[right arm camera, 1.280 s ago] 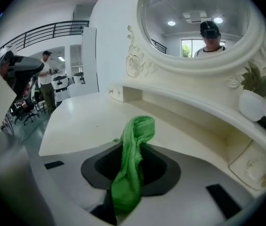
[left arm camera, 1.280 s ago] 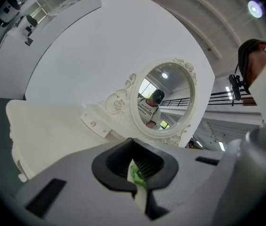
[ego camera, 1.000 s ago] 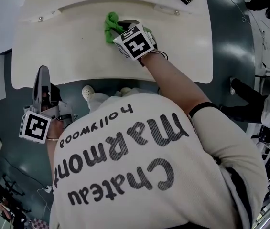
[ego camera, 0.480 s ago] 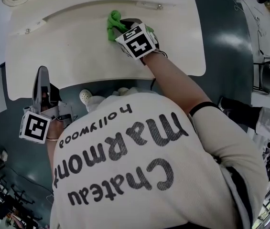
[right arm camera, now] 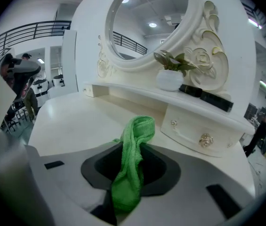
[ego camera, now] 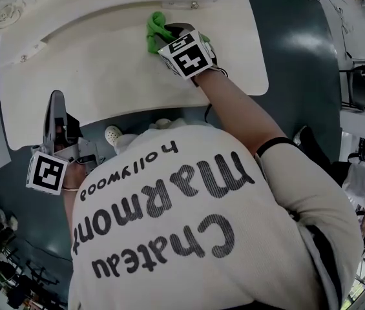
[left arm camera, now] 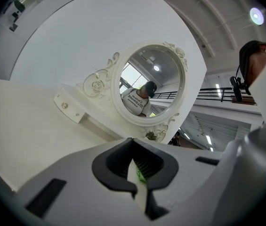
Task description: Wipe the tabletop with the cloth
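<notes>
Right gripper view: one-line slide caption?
Right gripper shut on the green cloth over the white tabletop, oval mirror behind.

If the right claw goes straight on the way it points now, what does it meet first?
Probably the drawer front under the shelf, beyond the cloth that the right claw holds; depth is unclear.

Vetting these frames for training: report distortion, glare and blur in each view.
Head view: evenly lit and sharp, fisheye bows the table edge. Left gripper view: dark round vignette, lamp glows bright top right, the near jaws look soft. Right gripper view: same vignette, cloth crisp, no harsh glare.
</notes>
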Demonstrator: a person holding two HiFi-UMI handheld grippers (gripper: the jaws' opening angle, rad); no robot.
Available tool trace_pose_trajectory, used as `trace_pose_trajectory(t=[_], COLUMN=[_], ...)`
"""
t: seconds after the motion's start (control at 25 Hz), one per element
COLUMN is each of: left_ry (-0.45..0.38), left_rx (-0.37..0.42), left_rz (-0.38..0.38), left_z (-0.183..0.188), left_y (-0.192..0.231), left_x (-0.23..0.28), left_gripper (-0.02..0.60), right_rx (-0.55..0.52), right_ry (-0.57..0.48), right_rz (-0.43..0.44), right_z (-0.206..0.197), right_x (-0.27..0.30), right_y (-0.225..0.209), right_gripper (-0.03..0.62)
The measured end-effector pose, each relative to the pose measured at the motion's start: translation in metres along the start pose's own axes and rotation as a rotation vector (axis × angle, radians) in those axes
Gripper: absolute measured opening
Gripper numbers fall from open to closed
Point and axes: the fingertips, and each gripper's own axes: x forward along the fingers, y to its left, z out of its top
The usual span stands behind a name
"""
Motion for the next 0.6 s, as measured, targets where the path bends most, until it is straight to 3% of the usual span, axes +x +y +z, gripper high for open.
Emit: trace_pose_trajectory(t=[0.44, 0.6], left_ry=[0.037, 0.038], left_rx=[-0.013, -0.018], left_rz=[-0.024, -0.015], left_z=[-0.008, -0.010], left_y=[-0.009, -0.004], left_x=[0.009, 0.007], left_gripper=[0.008, 0.008], right_rx=[0.028, 0.048], right_ry=[-0.014, -0.011], right_rz=[-0.099, -0.089], right_z=[-0.014, -0.016], right_x=[-0.025, -0.021], right_y=[-0.034, -0.037], right_gripper=[0.114, 0.114])
